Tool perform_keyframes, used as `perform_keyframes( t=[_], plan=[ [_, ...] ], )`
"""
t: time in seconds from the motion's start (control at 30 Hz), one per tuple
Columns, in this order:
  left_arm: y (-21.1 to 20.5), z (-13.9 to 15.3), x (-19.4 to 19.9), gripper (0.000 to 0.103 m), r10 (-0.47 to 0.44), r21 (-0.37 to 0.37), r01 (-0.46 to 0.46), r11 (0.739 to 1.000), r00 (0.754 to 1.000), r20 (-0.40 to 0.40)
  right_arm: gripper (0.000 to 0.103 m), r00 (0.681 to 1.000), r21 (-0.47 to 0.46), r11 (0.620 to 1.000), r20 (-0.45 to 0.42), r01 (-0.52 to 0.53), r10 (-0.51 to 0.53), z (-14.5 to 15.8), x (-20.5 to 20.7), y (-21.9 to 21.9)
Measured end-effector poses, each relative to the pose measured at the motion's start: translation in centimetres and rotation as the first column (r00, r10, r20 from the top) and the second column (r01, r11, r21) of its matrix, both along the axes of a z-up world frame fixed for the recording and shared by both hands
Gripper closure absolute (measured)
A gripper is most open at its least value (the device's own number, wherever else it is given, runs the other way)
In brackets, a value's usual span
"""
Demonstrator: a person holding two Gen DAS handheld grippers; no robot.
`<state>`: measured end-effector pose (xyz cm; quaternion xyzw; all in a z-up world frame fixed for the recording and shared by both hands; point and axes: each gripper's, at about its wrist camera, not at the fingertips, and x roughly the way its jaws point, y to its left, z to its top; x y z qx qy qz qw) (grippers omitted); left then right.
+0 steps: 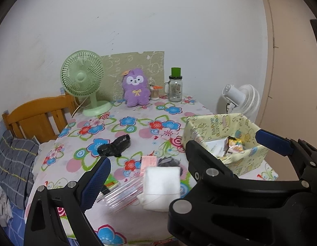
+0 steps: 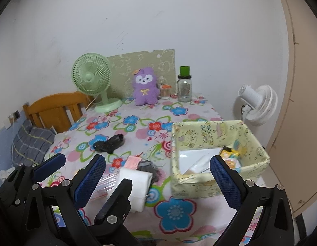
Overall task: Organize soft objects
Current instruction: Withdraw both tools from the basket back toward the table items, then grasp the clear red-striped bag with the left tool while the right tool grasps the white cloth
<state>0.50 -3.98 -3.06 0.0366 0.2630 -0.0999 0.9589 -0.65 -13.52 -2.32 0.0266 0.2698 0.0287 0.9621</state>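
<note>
On the left of the table (image 1: 125, 131), the left gripper (image 1: 146, 164) is held wide open with nothing in it. A white pad (image 1: 161, 181) is seen right between its fingers, just ahead and low. The pad lies flat on clear packets (image 1: 125, 192), with its long side running away from the gripper. A black bundle (image 1: 115, 146) lies farther back. The left gripper looks nearer to the pad, so it is judged the one to pick it up. To the right, the right gripper (image 2: 158, 176) is also held open and empty. A yellow box (image 2: 220, 157) sits at the far right. Papers and a snack pack (image 2: 232, 157) are seen inside.
</note>
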Motion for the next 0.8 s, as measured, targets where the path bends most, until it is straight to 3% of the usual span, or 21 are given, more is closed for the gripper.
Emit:
perform_keyframes(
  t=[0.47,0.8],
  plan=[
    [3.5,-4.2,0.7,0.004,0.010,-0.018,-0.011,1.000,0.999,-0.050,0.000,1.000,-0.002,1.000,-0.015,-0.006,0.006,-4.1,0.7,3.2],
    [5.3,-7.6,2.3,0.007,0.038,-0.020,-0.040,0.999,0.993,-0.116,0.001,0.996,-0.014,1.000,-0.083,-0.016,0.015,-7.8,2.8,5.0]
  ],
)
